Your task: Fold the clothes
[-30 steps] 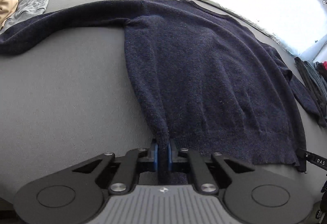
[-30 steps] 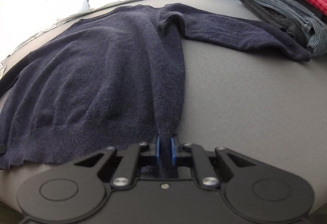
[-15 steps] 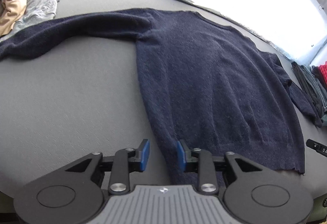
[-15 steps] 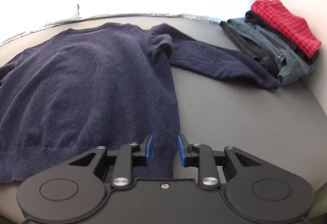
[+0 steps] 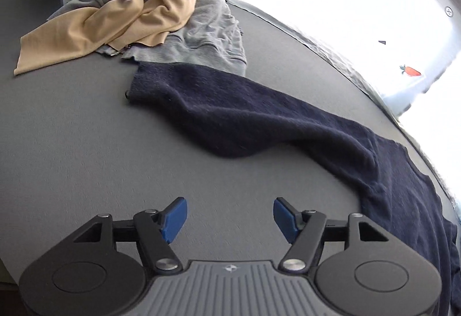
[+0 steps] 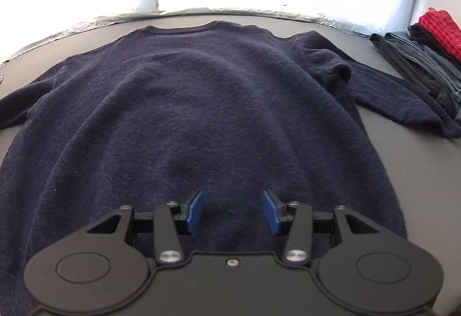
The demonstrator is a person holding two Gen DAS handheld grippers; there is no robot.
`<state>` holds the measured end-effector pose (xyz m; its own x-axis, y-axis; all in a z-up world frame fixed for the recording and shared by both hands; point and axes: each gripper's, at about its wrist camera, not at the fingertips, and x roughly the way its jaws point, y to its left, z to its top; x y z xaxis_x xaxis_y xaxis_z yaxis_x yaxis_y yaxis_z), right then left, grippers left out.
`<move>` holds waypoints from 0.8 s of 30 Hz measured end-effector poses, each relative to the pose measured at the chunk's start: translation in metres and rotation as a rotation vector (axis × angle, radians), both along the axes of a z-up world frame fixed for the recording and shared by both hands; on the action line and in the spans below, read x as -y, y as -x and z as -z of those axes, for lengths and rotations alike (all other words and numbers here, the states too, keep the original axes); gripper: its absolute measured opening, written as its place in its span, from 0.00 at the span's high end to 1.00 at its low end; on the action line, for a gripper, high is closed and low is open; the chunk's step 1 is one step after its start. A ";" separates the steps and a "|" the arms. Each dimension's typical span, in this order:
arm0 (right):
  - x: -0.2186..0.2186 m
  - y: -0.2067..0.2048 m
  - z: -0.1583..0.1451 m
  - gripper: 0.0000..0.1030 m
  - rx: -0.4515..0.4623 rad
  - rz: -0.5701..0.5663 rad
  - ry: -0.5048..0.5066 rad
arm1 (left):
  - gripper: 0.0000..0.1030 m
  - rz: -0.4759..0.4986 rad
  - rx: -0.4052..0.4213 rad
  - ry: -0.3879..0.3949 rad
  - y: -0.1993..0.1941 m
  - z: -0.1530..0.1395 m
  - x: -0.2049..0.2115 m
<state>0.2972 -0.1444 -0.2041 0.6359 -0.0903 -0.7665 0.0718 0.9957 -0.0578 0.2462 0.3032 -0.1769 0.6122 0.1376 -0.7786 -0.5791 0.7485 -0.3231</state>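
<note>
From my left wrist view the navy sweater [image 5: 288, 125] runs off the right edge, its body unseen. In my right view its hem hides behind the right gripper [image 6: 232, 210], and the folded stack [image 6: 426, 56] is cropped at the right edge.

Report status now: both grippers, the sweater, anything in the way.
Left gripper open, empty, over bare surface. Right gripper open above navy sweater, spread flat, unfolded. Sleeve cuff touches grey garment; other sleeve reaches the folded stack.
</note>
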 end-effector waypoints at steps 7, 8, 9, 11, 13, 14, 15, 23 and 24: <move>-0.009 -0.017 0.005 0.44 0.005 0.098 -0.008 | 0.34 -0.106 -0.004 0.010 -0.039 0.014 -0.068; -0.008 -0.020 0.005 0.41 0.004 0.112 -0.010 | 0.34 -0.134 0.002 0.013 -0.043 0.015 -0.077; -0.008 -0.022 0.005 0.39 0.002 0.122 -0.009 | 0.34 -0.168 0.014 0.021 -0.045 0.016 -0.086; -0.008 -0.026 0.006 0.35 0.000 0.139 0.000 | 0.32 -0.234 0.040 0.041 -0.050 0.017 -0.105; -0.009 -0.030 0.006 0.33 -0.003 0.147 0.012 | 0.33 -0.248 0.048 0.045 -0.057 0.019 -0.115; -0.010 -0.032 0.005 0.33 -0.005 0.149 0.020 | 0.36 -0.240 0.043 0.034 -0.061 0.018 -0.117; -0.011 -0.033 0.005 0.33 -0.007 0.149 0.028 | 0.51 -0.231 0.038 0.023 -0.064 0.018 -0.118; -0.015 -0.040 0.004 0.32 -0.012 0.175 0.045 | 0.89 -0.094 0.287 -0.153 -0.082 -0.066 -0.121; -0.015 -0.040 0.004 0.32 -0.010 0.179 0.047 | 0.89 -0.073 0.332 -0.179 -0.085 -0.079 -0.121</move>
<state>0.3373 -0.1292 -0.2079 0.5989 -0.2375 -0.7648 0.2466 0.9633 -0.1060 0.3312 0.4246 -0.0976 0.8107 0.3057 -0.4993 -0.5185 0.7709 -0.3700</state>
